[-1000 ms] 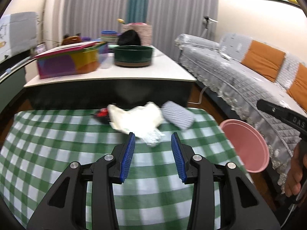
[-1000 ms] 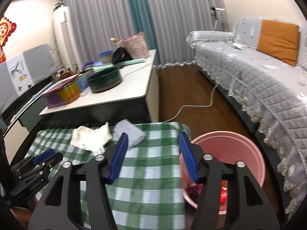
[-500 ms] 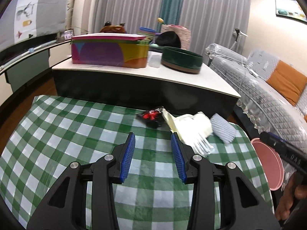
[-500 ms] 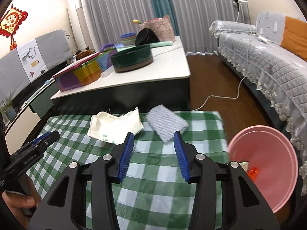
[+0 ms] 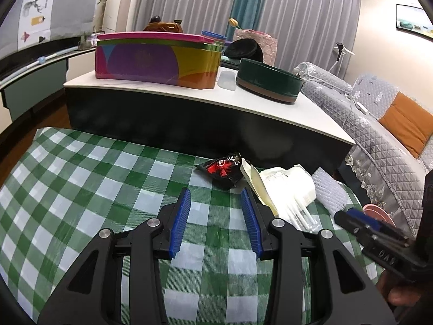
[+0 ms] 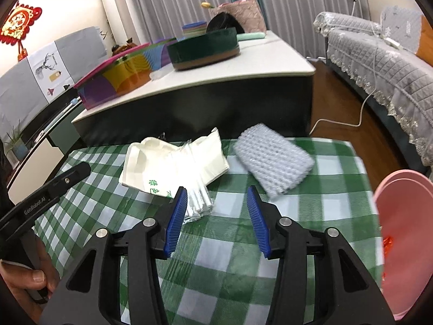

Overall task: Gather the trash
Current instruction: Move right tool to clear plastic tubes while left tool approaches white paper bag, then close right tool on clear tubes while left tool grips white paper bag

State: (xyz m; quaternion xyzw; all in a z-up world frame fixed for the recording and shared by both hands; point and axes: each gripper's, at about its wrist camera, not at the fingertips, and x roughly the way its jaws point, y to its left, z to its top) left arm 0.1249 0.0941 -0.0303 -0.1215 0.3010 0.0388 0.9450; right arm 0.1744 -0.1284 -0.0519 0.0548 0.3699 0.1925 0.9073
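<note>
Already some red scrap lies in the pink bin (image 6: pixel 400 216) beside the checked table (image 6: pixel 311 216), while three pieces remain on the cloth: a black-and-red wrapper (image 5: pixel 223 168), a white bag (image 6: pixel 173 162) with green characters too blurred to read, and a bubble-wrap pouch (image 6: pixel 273 159). Both the left gripper (image 5: pixel 215 211) and right gripper (image 6: pixel 216 211) hang spread and empty. "GenRobot.AI" marks the left gripper's side.

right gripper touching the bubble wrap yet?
Apart. Right wrist view: green-checked cloth shows between the open right gripper and the bubble wrap, which lies ahead of its right finger.
</note>
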